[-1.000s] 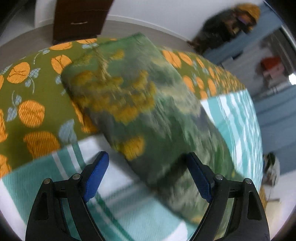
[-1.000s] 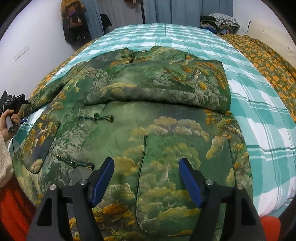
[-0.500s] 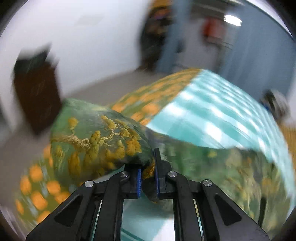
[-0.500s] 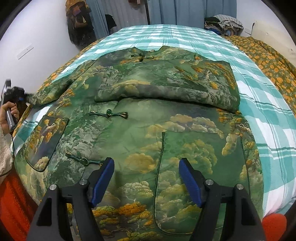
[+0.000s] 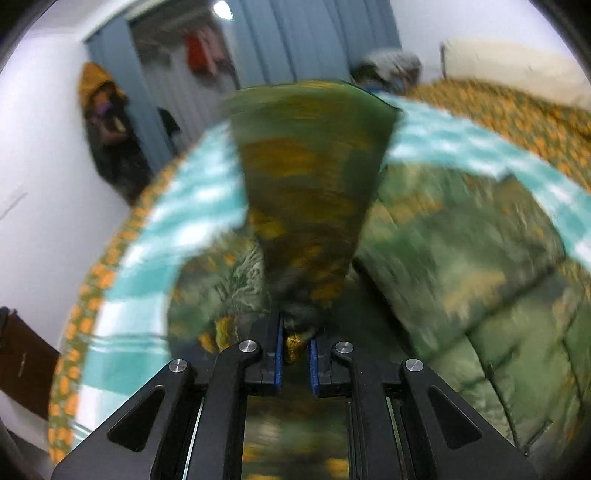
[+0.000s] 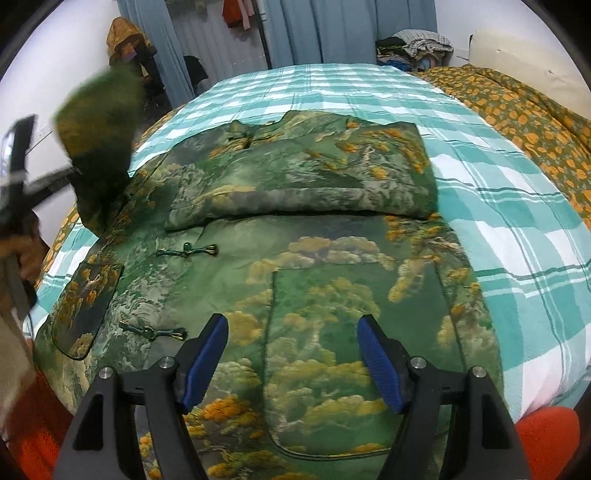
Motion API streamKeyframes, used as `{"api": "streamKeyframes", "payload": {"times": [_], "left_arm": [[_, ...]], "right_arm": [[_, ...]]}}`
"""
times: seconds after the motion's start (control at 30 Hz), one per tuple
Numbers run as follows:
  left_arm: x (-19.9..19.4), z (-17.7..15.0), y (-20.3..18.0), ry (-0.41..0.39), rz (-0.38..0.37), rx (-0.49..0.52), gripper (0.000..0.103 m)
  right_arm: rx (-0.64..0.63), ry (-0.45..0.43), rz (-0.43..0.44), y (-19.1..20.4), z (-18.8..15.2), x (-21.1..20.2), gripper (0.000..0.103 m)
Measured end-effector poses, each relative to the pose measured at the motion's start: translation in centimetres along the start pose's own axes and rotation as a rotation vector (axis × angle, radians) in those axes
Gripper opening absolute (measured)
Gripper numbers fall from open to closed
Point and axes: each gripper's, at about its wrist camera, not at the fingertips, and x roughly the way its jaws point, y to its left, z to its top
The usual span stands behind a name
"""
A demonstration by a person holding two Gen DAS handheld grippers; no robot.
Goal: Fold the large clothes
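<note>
The sleeve (image 6: pixel 98 147) has come up off the bed's left edge, pinched in the left gripper (image 5: pixel 295 354) fingers. The jacket (image 6: pixel 295 280) lies across the teal plaid bed (image 6: pixel 517 229). Right gripper (image 6: pixel 291 365) fingers gape wide, holding nothing. Blue curtains (image 6: pixel 332 33) hang behind.

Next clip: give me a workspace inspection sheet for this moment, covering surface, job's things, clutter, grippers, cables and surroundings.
Surface: bed with teal checked sheet; orange-print quilt along its right side.
Job's things: green brocade jacket spread front up, one sleeve folded across the chest, the other sleeve lifted off the bed.
Clutter: nothing seen on the bed besides the jacket.
Grippers: left gripper shut on the lifted sleeve's end; right gripper open above the jacket's hem, nothing between its pads.
Cables: nothing seen.
Surroundings: blue curtains, clothes pile, hanging garments, white walls.
</note>
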Motion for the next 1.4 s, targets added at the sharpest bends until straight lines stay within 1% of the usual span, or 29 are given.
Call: {"api": "streamKeyframes", "payload": {"times": [0.07, 0.1, 0.13, 0.17, 0.2, 0.23, 0.27, 0.33, 0.37, 0.43, 0.47, 0.53, 0.57, 0.7, 0.8, 0.83, 0.87, 0.9, 0.93, 1.0, 1.03, 1.1, 1.17, 1.23, 1.27, 1.4], "left_arm": [[1.8, -1.3, -1.5, 0.073, 0.006, 0.029, 0.017], [2.3, -1.8, -1.9, 0.096, 0.003, 0.034, 0.018], [2.5, -2.3, -2.1, 0.116, -0.001, 0.037, 0.025], [2.7, -2.7, -2.3, 0.133, -0.008, 0.041, 0.039], [2.6, -3.0, -2.5, 0.143, -0.027, 0.044, 0.047], [2.1, -3.3, -2.6, 0.140, -0.046, 0.046, 0.060], [1.2, -3.8, -2.5, 0.125, -0.061, 0.051, 0.069], [-0.4, -4.4, -2.3, 0.105, -0.074, 0.058, 0.078], [-1.1, -4.8, -2.1, 0.096, -0.081, 0.053, 0.080], [-2.6, -6.0, -1.4, 0.090, -0.084, 0.018, 0.081], [-3.2, -6.4, -0.8, 0.091, -0.084, -0.013, 0.082], [-3.6, -7.1, 0.4, 0.096, -0.090, -0.071, 0.082], [-3.9, -7.6, 1.3, 0.099, -0.090, -0.117, 0.082], [-3.8, -9.5, 2.8, 0.115, -0.073, -0.206, 0.082], [-3.2, -11.1, 3.5, 0.135, -0.057, -0.242, 0.082], [-3.1, -11.4, 3.6, 0.138, -0.055, -0.248, 0.082], [-3.1, -11.7, 3.8, 0.131, -0.054, -0.252, 0.082], [-3.5, -12.0, 4.0, 0.123, -0.053, -0.254, 0.082], [-3.4, -12.0, 4.1, 0.117, -0.052, -0.256, 0.082], [-3.4, -12.1, 4.3, 0.110, -0.056, -0.264, 0.083], [-3.2, -12.2, 4.4, 0.110, -0.058, -0.266, 0.084], [-3.1, -12.3, 4.5, 0.113, -0.058, -0.267, 0.086], [-3.1, -12.4, 4.4, 0.116, -0.057, -0.266, 0.086], [-3.1, -12.4, 4.4, 0.115, -0.055, -0.267, 0.086], [-3.1, -12.4, 4.4, 0.115, -0.054, -0.267, 0.087], [-3.0, -12.4, 4.4, 0.116, -0.045, -0.266, 0.087]], "right_arm": [[0.012, 0.002, 0.004, -0.5, 0.1, 0.0, 0.074], [0.016, 0.001, 0.011, -0.6, 0.3, 0.0, 0.074], [0.017, 0.001, 0.022, -0.7, 0.5, 0.1, 0.074], [0.016, 0.001, 0.037, -0.7, 0.8, 0.1, 0.074], [0.019, 0.001, 0.064, -0.7, 1.3, 0.1, 0.074], [0.030, 0.003, 0.102, -0.7, 1.9, 0.2, 0.074], [0.048, 0.007, 0.148, -0.7, 2.7, 0.4, 0.074], [0.075, 0.017, 0.215, -0.5, 4.1, 1.1, 0.074], [0.088, 0.024, 0.249, -0.3, 5.0, 1.6, 0.074], [0.125, 0.037, 0.326, 0.4, 7.1, 3.1, 0.074], [0.141, 0.058, 0.376, 1.0, 8.4, 4.3, 0.074], [0.171, 0.091, 0.421, 2.0, 9.7, 6.3, 0.074], [0.187, 0.122, 0.453, 2.9, 10.5, 7.9, 0.074], [0.198, 0.214, 0.484, 6.2, 11.1, 12.3, 0.074], [0.203, 0.272, 0.494, 8.1, 10.7, 14.7, 0.074], [0.208, 0.289, 0.496, 8.5, 10.5, 15.3, 0.072], [0.201, 0.296, 0.489, 8.9, 10.4, 15.5, 0.047], [0.171, 0.293, 0.470, 9.4, 10.5, 15.2, 0.016], [0.127, 0.271, 0.446, 9.9, 10.8, 14.4, 0.017], [0.031, 0.192, 0.412, 10.8, 12.2, 12.2, 0.016], [-0.023, 0.136, 0.388, 11.2, 13.3, 11.0, 0.016], [-0.062, 0.053, 0.349, 11.0, 15.5, 9.4, 0.016], [-0.041, 0.012, 0.317, 9.7, 17.8, 9.4, 0.016], [-0.018, 0.014, 0.284, 8.3, 18.7, 10.6, 0.016], [-0.007, 0.034, 0.258, 7.4, 18.7, 12.0, 0.016], [-0.034, 0.138, 0.179, 5.4, 16.5, 16.4, 0.017]]}}
